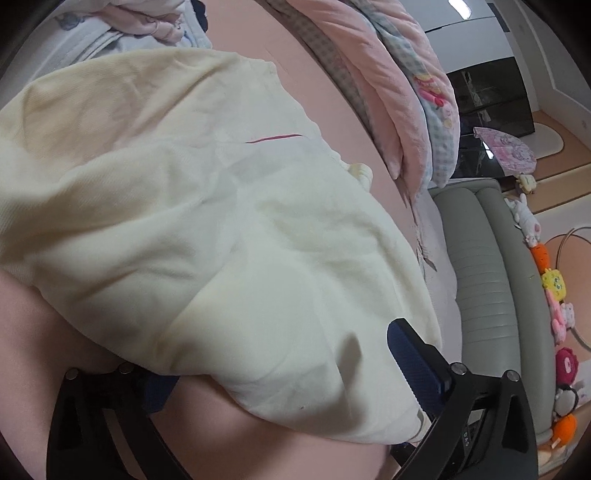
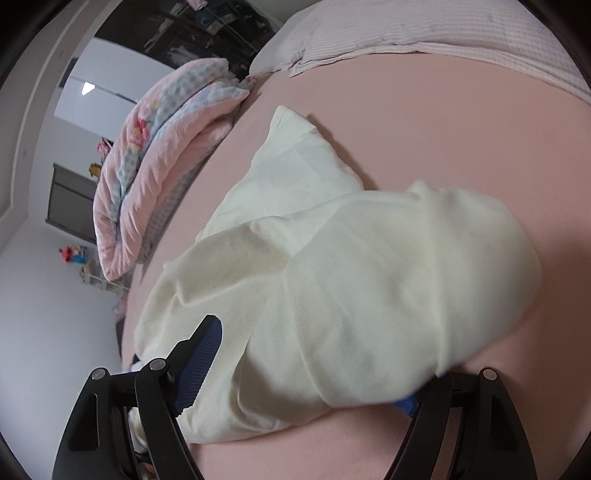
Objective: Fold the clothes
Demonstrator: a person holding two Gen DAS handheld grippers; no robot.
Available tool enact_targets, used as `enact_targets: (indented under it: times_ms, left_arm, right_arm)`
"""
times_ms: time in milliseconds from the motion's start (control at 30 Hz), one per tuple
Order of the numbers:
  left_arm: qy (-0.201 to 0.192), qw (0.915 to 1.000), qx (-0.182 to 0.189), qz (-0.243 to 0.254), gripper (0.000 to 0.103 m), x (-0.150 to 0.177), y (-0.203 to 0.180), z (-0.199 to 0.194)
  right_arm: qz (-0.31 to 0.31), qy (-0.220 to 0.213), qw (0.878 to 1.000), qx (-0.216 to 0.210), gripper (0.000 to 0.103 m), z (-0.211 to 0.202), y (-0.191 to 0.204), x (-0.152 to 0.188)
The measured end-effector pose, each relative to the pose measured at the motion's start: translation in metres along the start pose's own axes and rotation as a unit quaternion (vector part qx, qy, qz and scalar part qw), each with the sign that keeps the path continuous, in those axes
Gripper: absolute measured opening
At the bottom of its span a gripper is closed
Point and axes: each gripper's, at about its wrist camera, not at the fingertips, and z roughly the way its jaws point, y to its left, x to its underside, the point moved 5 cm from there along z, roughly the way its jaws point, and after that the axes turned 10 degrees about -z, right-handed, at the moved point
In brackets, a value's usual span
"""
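One cream garment (image 2: 332, 266) lies bunched on the pink bed sheet (image 2: 461, 122), its long axis running in the right wrist view from the near left edge up and away, a narrower end pointing toward the folded quilt (image 2: 155, 155). Left gripper (image 1: 288, 387) and right gripper (image 2: 306, 373) both stand spread wide over the cloth, pinching nothing.

The garment (image 2: 332, 280) lies on the bed (image 2: 461, 129), near. A folded quilt (image 2: 155, 162) lies at the bed's far left edge, and a blanket (image 2: 406, 29) lies across its far end.
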Motion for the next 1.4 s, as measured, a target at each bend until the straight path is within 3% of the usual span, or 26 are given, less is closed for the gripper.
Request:
enact_targets:
  times_ms: [333, 433, 500, 633, 767, 967, 1067, 1233, 1400]
  left_arm:
    - [-0.014, 0.9994, -0.004, 0.032, 0.100, 0.004, -0.004, 0.001]
    - [-0.020, 0.9978, -0.029, 0.056, 0.089, 0.006, -0.004, 0.002]
    - [-0.029, 0.9935, -0.065, 0.089, 0.071, 0.009, -0.006, 0.003]
    - [-0.043, 0.9813, -0.119, 0.145, 0.063, 0.015, -0.014, 0.009]
    - [-0.046, 0.9733, -0.145, 0.172, 0.054, 0.017, -0.022, 0.015]
    - [-0.055, 0.9569, -0.171, 0.229, 0.030, 0.024, -0.040, 0.019]
    - [-0.062, 0.9483, -0.185, 0.250, 0.026, 0.026, -0.047, 0.018]
    - [-0.054, 0.9492, -0.191, 0.244, 0.023, 0.022, -0.047, 0.009]
    - [-0.041, 0.9565, -0.178, 0.227, 0.023, 0.019, -0.046, -0.003]
  right_arm:
    - [-0.042, 0.007, 0.999, 0.018, 0.080, 0.005, 0.006, 0.002]
    - [-0.077, 0.018, 0.996, 0.039, 0.080, 0.009, 0.012, 0.004]
    - [-0.094, 0.021, 0.994, 0.051, 0.078, 0.010, 0.015, 0.006]
    - [-0.121, 0.027, 0.989, 0.075, 0.074, 0.011, 0.020, 0.009]
    - [-0.148, 0.036, 0.982, 0.109, 0.065, 0.012, 0.025, 0.009]
    - [-0.163, 0.042, 0.979, 0.114, 0.031, 0.011, 0.032, 0.009]
    - [-0.179, 0.043, 0.975, 0.126, 0.025, 0.007, 0.040, 0.007]
    - [-0.211, 0.037, 0.966, 0.145, 0.022, 0.001, 0.049, 0.009]
    - [-0.223, 0.037, 0.962, 0.155, 0.022, -0.007, 0.055, 0.010]
